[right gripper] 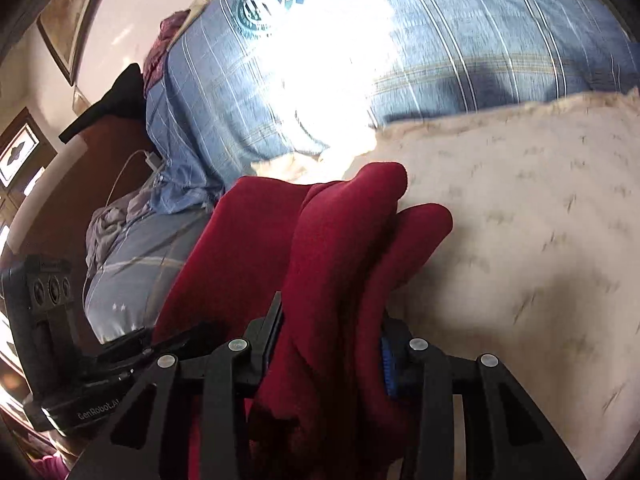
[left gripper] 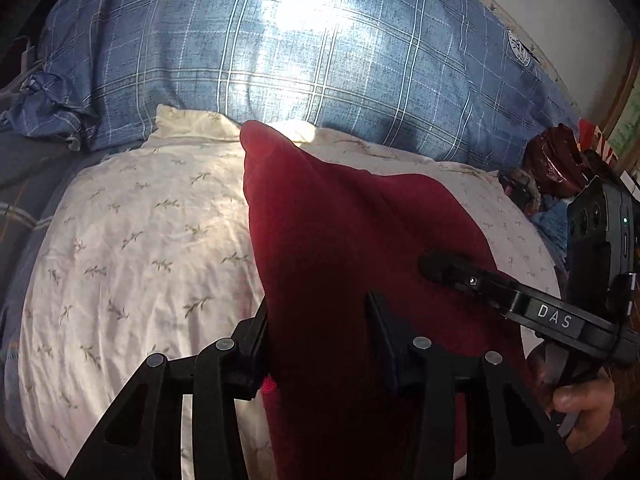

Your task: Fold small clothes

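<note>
A dark red garment (left gripper: 340, 232) hangs lifted above a cream leaf-print pillow (left gripper: 140, 240). My left gripper (left gripper: 320, 332) is shut on one part of it, with cloth filling the gap between the fingers. My right gripper (right gripper: 332, 340) is shut on bunched folds of the same red garment (right gripper: 340, 248). The right gripper also shows in the left wrist view (left gripper: 444, 268), pinching the cloth from the right. The left gripper shows in the right wrist view (right gripper: 176, 344) at lower left. The garment's lower part is hidden behind the fingers.
A blue plaid pillow (left gripper: 300, 72) lies behind the cream pillow (right gripper: 520, 220), with strong glare on it. Dark red and mixed items (left gripper: 552, 160) sit at the far right. A white cable (right gripper: 132, 164) and a wooden headboard (right gripper: 52, 208) lie to the left.
</note>
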Available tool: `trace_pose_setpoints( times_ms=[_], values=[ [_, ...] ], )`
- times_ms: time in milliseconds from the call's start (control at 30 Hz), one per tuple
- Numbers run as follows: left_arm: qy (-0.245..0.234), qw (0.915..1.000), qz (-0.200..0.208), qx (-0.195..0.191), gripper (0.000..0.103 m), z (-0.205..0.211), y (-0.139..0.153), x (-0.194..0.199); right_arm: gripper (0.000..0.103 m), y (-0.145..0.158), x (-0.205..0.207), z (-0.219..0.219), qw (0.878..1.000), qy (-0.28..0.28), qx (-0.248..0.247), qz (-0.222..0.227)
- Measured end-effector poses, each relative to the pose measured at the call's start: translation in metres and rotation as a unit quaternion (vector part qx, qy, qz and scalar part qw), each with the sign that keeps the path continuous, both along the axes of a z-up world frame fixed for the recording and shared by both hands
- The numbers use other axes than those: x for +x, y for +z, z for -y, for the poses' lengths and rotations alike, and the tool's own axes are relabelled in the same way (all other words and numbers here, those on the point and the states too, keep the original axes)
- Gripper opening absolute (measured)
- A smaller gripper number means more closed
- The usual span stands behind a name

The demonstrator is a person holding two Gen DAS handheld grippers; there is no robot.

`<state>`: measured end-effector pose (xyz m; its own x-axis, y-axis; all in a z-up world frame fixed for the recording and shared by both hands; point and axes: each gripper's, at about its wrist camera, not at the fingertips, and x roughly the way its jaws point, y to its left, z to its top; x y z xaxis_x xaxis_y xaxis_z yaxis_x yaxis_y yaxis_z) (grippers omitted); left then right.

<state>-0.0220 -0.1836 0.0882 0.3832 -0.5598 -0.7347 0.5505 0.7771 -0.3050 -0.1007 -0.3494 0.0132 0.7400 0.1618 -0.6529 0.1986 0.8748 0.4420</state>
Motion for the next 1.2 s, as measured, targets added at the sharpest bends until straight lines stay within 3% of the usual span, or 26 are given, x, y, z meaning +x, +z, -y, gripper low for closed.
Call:
trace_pose_setpoints(
  times_ms=[67, 100, 200, 267, 400, 500, 633, 733, 867, 933, 1200],
  values=[
    [0.009, 0.9997, -0.02, 0.008, 0.047, -0.008, -0.013, -0.004, 0.047, -0.01, -0.001, 0.0, 0.999, -0.012, -0.017, -0.025],
    [0.017, 0.9992, -0.033, 0.012, 0.055, -0.012, -0.022, -0.004, 0.054, -0.012, -0.003, 0.0, 0.999, -0.018, -0.031, -0.036],
    [0.031, 0.999, -0.031, 0.003, 0.065, -0.025, -0.021, -0.006, 0.056, 0.0, -0.018, -0.001, 0.998, -0.028, -0.053, -0.034],
    [0.042, 0.9989, -0.012, 0.013, 0.066, -0.029, -0.011, -0.011, 0.056, 0.017, -0.029, -0.008, 0.995, -0.028, -0.09, -0.022],
    [0.059, 0.9973, 0.022, 0.039, 0.068, -0.028, 0.0, -0.019, 0.046, 0.041, -0.036, -0.045, 0.988, 0.036, -0.149, 0.0],
    [0.066, 0.9962, 0.031, 0.048, 0.07, -0.026, -0.001, -0.027, 0.039, 0.033, -0.034, -0.069, 0.98, 0.073, -0.184, -0.008],
    [0.071, 0.9955, 0.042, 0.046, 0.072, -0.026, 0.0, -0.037, 0.032, -0.005, -0.023, -0.069, 0.972, 0.056, -0.219, -0.068],
    [0.079, 0.9939, 0.056, 0.054, 0.072, -0.027, 0.003, -0.04, 0.032, -0.003, -0.026, -0.065, 0.977, 0.045, -0.2, -0.054],
    [0.084, 0.9909, 0.081, 0.068, 0.072, -0.024, 0.011, -0.049, 0.043, 0.021, -0.038, -0.065, 0.979, 0.029, -0.197, -0.034],
    [0.089, 0.9896, 0.093, 0.063, 0.072, -0.025, 0.018, -0.055, 0.062, 0.032, -0.041, -0.066, 0.977, 0.007, -0.21, -0.02],
    [0.099, 0.9853, 0.129, 0.054, 0.072, -0.031, 0.043, -0.073, 0.071, 0.046, -0.044, -0.067, 0.97, -0.048, -0.239, -0.018]
  ],
)
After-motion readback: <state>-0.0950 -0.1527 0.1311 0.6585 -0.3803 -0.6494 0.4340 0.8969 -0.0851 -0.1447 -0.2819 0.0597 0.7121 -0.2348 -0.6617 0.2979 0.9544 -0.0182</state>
